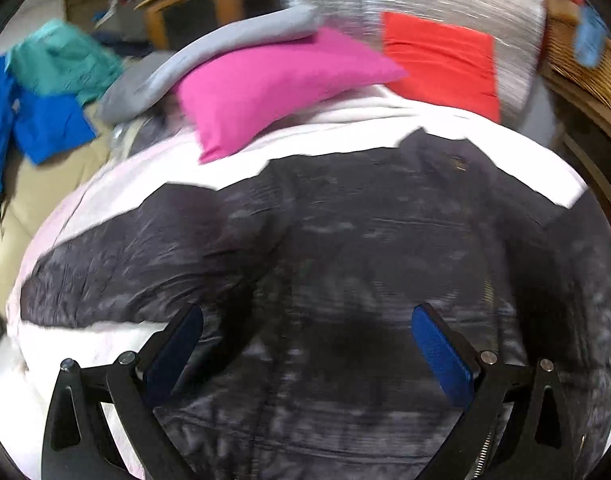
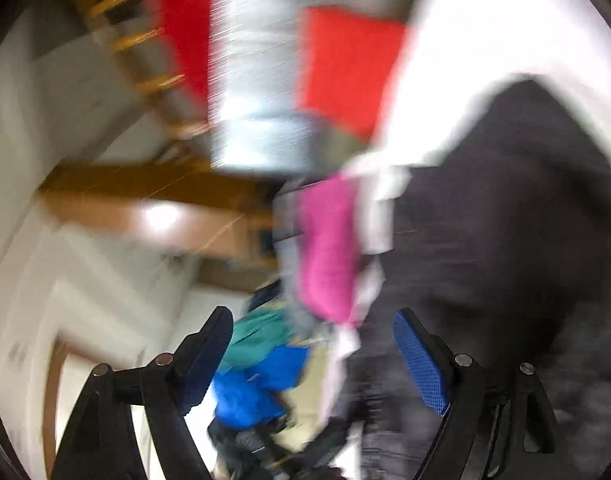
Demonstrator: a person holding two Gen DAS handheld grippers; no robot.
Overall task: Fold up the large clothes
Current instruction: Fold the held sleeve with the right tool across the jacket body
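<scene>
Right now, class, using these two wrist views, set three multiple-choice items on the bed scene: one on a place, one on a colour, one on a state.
1. Where does the dark jacket lie?
A. spread on the white bedcover
B. hung on a chair
C. stuffed in a basket

2. What colour is the pillow just beyond the jacket's collar?
A. yellow
B. pink
C. black

3. How do the left gripper jaws stand?
A. shut on the jacket
B. shut on nothing
C. open, above the jacket

Answers: 1 A, white cover borders the jacket; 2 B, plainly bright pink; 3 C, the blue pads stand apart, gripping nothing.
</scene>
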